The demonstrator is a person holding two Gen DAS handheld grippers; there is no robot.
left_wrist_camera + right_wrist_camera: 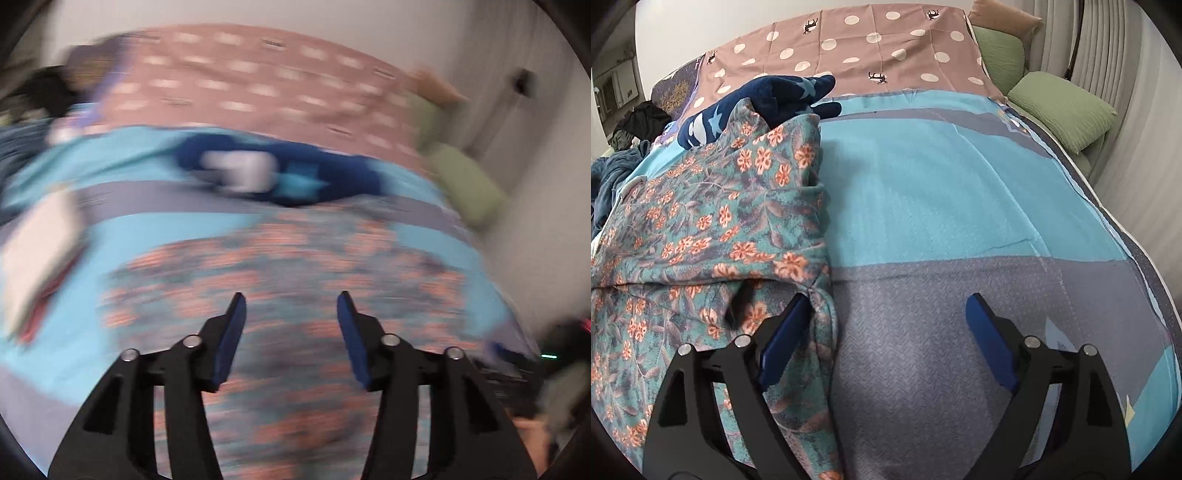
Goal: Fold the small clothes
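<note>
Lying on the bed (960, 184): one floral garment (701, 229), one navy garment (768, 99), two green pillows (1060, 110).

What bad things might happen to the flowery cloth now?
The right gripper is open, with the flowery cloth's edge bunched by one finger only, so a pinch may catch a crease or the bedsheet beneath. The left wrist view is blurred from fast motion; the open left gripper might grab wrongly. The navy garment touches the cloth and could get dragged.

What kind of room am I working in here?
Most likely a bedroom: a bed spread with a blue-and-grey sheet, green pillows at its head, and a floral garment laid out on it.
</note>
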